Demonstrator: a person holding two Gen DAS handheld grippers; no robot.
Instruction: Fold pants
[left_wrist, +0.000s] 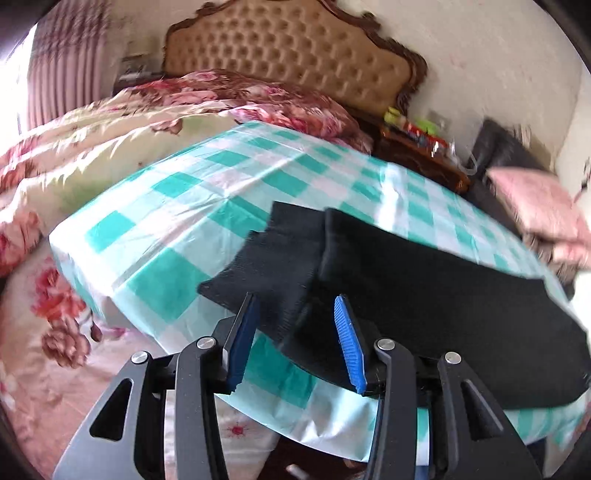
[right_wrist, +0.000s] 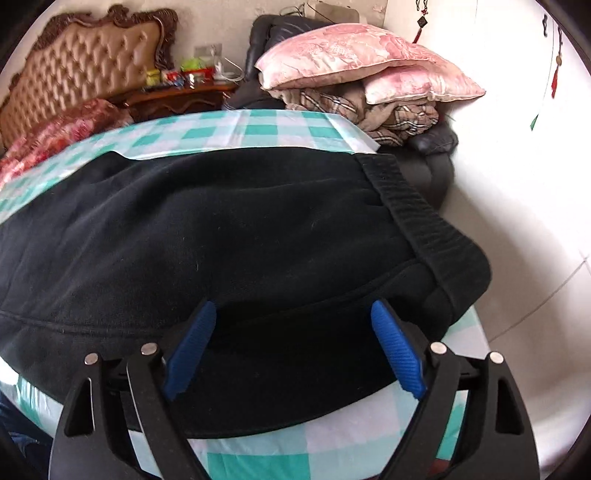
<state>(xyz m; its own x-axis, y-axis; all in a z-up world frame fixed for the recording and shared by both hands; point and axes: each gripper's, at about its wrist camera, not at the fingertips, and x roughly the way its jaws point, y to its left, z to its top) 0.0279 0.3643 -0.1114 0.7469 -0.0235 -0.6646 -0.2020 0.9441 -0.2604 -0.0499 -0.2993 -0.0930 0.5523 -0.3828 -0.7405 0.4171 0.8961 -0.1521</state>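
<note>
We see the black pants (left_wrist: 424, 273) lying flat on the table (left_wrist: 177, 236), which is covered in a teal-checked cloth. Our left gripper (left_wrist: 295, 332) is spread wide at the near edge, its blue pads (left_wrist: 349, 343) astride the ribbed leg cuffs, clamping nothing. Our right gripper (right_wrist: 291, 350) is equally wide, over the waistband (right_wrist: 417, 218) end at the right, holding nothing.
</note>
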